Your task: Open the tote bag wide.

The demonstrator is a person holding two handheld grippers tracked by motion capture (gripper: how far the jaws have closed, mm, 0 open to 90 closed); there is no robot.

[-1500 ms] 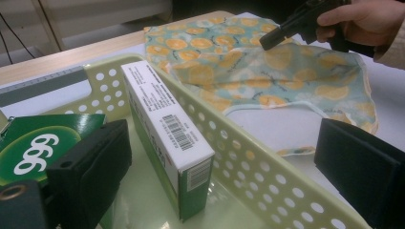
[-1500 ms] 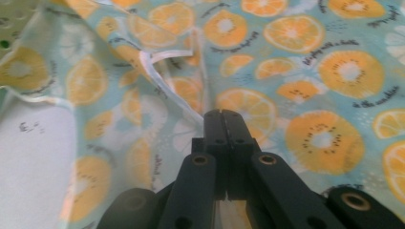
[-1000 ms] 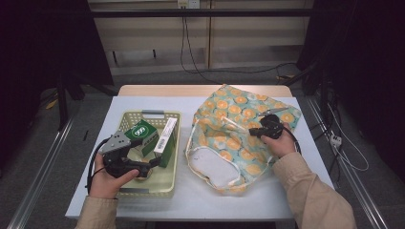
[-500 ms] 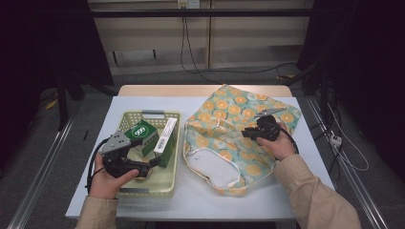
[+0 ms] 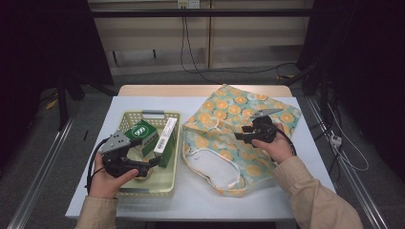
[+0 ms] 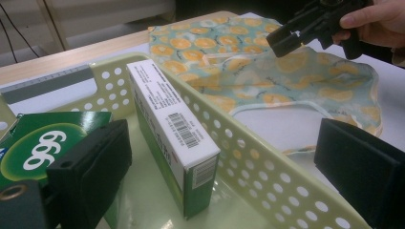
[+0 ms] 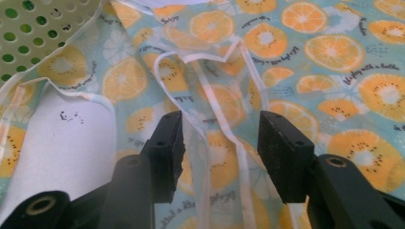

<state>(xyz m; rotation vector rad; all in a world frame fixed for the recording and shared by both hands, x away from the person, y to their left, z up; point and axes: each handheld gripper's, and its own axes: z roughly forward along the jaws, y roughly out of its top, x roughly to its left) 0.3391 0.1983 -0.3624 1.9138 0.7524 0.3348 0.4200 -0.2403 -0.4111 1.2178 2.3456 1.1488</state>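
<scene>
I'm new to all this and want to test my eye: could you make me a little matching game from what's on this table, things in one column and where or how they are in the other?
Things:
1. white-topped box
2. fruit-print bag
3. right gripper
4. left gripper

Places or states:
A. lying flat on the table beside the basket
B. over the bag, jaws apart with nothing clamped
C. standing on edge inside the basket
D. reaching into the basket, jaws wide apart

Pairs: 1-C, 2-A, 3-B, 4-D
</scene>
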